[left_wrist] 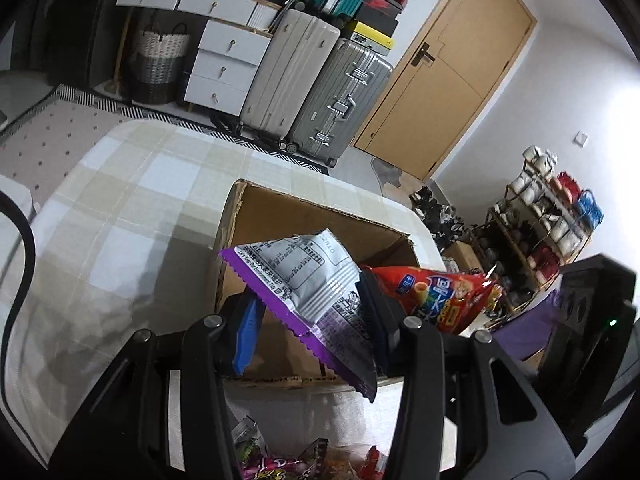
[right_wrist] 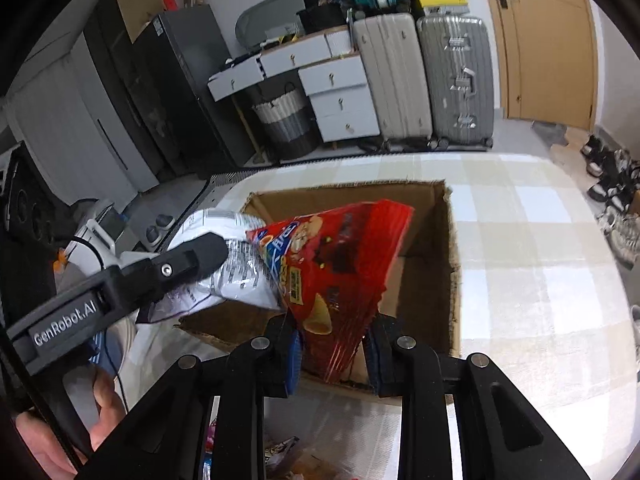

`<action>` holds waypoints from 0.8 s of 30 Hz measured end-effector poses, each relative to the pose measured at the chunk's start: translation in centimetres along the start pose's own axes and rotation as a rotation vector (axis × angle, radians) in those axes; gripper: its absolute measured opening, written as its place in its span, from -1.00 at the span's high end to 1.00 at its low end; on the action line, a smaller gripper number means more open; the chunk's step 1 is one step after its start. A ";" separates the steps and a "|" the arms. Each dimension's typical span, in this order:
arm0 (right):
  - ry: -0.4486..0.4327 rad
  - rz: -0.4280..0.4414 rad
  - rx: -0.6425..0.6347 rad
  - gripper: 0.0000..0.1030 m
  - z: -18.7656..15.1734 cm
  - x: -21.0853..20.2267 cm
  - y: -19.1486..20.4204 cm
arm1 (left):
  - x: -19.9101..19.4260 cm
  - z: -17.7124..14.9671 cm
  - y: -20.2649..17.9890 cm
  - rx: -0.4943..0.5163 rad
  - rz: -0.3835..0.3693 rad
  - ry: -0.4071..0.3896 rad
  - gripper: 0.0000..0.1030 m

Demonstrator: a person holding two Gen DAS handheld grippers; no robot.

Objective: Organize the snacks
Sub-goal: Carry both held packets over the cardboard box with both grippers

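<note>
An open cardboard box (left_wrist: pixel 240 216) (right_wrist: pixel 440 280) stands on the checked tablecloth. My left gripper (left_wrist: pixel 312 320) is shut on a purple and silver snack packet (left_wrist: pixel 308 280), held over the box's near edge. That packet (right_wrist: pixel 240 268) and the left gripper's black body also show at the left of the right wrist view. My right gripper (right_wrist: pixel 332 348) is shut on a red snack bag (right_wrist: pixel 340 264), which hangs above the box's opening. The red bag (left_wrist: pixel 440 292) shows just right of the purple packet in the left wrist view.
More snack packets (left_wrist: pixel 280 460) (right_wrist: pixel 280 452) lie on the table below the grippers. The checked table (left_wrist: pixel 140 200) (right_wrist: pixel 540 260) spreads round the box. Suitcases (left_wrist: pixel 312 92), white drawers (right_wrist: pixel 340 92), a basket and a wooden door stand behind. A shoe rack (left_wrist: pixel 540 220) is at the right.
</note>
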State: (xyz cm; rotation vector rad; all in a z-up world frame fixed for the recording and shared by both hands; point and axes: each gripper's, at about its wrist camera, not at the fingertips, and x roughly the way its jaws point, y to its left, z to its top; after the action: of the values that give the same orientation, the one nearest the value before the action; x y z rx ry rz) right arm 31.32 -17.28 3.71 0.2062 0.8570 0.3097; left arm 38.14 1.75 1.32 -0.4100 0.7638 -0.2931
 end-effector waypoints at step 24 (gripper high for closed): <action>0.034 -0.076 -0.035 0.50 -0.2 1.6 -0.3 | 3.2 -1.0 2.1 -0.023 0.009 0.053 0.16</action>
State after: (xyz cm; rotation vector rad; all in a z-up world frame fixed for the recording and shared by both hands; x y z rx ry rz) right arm 32.23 -16.98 2.40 0.1362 0.8903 0.2576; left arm 39.87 2.05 -2.24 -0.4215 0.8213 -0.2875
